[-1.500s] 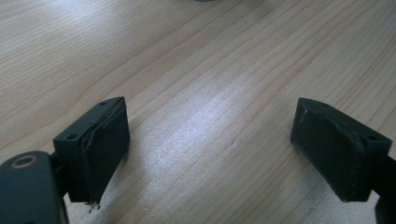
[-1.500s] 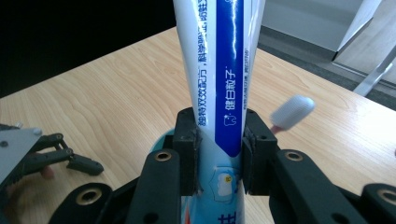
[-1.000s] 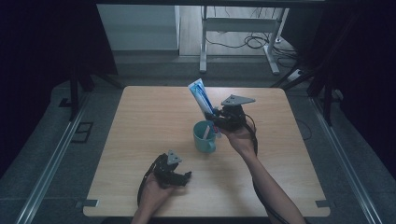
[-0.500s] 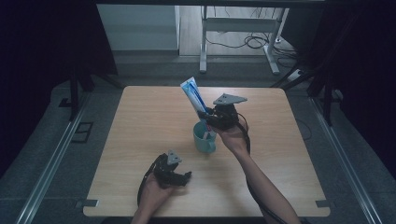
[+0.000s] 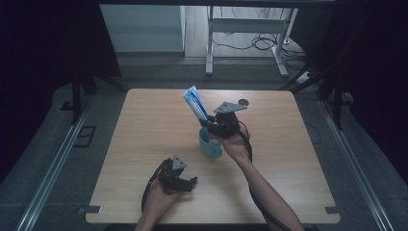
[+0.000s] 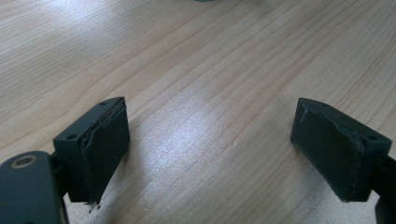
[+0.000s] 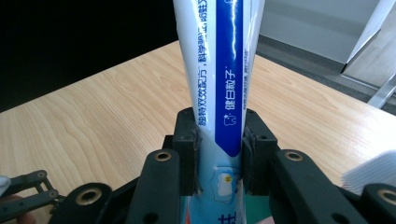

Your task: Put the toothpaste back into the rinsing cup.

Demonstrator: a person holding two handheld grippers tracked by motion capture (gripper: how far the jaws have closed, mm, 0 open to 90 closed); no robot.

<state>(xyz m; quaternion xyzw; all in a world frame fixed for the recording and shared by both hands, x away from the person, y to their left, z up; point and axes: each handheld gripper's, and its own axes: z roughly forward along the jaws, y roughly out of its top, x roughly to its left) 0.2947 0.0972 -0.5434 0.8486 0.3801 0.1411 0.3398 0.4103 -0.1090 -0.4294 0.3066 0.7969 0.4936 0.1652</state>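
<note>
One wooden table (image 5: 144, 144) carries the whole scene, its pale top lit against a dark room. Beyond its far edge stands one metal frame (image 5: 245, 43) on the floor, with loose cables (image 5: 250, 43) lying around its legs.

On the table, a little right of the middle, stands one teal cup (image 5: 210, 143), upright. Directly above it is one toothpaste tube (image 5: 196, 105), white with a blue stripe, tilted so that its flat crimped end points up and toward the far left while its lower end dips into the mouth of the cup. In the right gripper view the tube (image 7: 219, 79) rises straight up between the two black jaws, and a white brush-like edge (image 7: 373, 172) shows at the lower right.

There are two grippers, one in each hand. The right gripper (image 5: 219, 126) hangs over the cup, its jaws clenched on the lower part of the tube, pads pressed to both sides. The left gripper (image 5: 185, 182) rests near the table's front edge, well apart from the cup; its jaws stand wide apart with nothing but bare wood between them.
</note>
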